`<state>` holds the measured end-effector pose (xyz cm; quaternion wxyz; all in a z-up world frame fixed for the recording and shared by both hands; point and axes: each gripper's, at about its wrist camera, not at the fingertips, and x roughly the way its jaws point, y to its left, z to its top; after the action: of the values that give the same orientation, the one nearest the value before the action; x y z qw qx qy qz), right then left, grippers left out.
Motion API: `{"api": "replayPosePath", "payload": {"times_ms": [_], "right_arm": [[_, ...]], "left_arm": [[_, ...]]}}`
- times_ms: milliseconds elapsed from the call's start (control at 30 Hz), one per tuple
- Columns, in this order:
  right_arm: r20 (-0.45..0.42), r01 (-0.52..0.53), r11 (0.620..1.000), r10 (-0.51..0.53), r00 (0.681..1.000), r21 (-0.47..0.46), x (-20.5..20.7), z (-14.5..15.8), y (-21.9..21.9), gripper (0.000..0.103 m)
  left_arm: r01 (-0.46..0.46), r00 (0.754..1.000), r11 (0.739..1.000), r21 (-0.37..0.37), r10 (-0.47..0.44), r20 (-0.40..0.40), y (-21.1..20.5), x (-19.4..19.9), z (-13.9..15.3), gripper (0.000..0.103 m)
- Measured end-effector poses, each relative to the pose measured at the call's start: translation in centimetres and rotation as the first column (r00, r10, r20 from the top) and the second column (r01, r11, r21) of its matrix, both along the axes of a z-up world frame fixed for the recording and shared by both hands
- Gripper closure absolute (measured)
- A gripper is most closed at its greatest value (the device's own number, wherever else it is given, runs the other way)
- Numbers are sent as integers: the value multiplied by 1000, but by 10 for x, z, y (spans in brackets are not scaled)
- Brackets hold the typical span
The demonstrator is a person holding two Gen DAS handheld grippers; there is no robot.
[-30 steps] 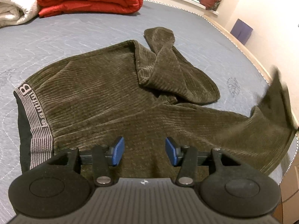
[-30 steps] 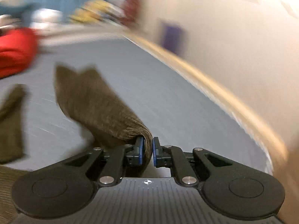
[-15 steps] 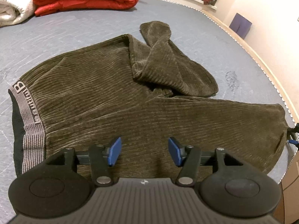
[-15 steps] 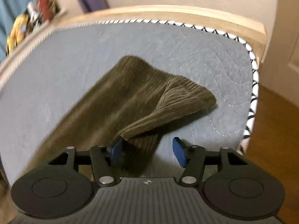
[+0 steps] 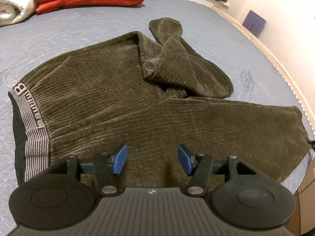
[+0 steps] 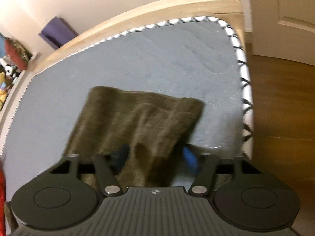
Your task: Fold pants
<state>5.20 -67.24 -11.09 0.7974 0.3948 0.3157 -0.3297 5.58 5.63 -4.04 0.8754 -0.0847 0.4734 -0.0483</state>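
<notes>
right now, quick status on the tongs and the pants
Left tongs open, over the pants. Right tongs open, near leg's cuff flat on the bed. Far leg doubled over, needs straightening.

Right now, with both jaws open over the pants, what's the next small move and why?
Probably send the right gripper to the far leg, which lies doubled back and twisted, and pull it straight beside the near leg, already laid flat. The left gripper hovers open near the waistband.
</notes>
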Motion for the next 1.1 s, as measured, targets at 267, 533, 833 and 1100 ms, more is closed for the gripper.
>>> {"api": "replayPosePath", "payload": {"times_ms": [267, 533, 833, 1100], "right_arm": [[48, 86, 993, -82, 995, -85, -17, 9, -11, 94], [-91, 195, 939, -229, 969, -283, -34, 4, -23, 82], [-20, -173, 805, 196, 980, -568, 4, 51, 67, 78], [-61, -675, 487, 785, 616, -554, 33, 89, 238, 76]], "left_arm": [[-25, 1000, 1000, -3, 25, 4, 12, -3, 3, 41], [-33, 999, 999, -2, 33, 5, 39, -16, 8, 41], [-142, 989, 990, 15, 142, 36, 94, -49, 22, 41], [-171, 982, 985, 17, 169, 81, 121, -70, 46, 41]]}}
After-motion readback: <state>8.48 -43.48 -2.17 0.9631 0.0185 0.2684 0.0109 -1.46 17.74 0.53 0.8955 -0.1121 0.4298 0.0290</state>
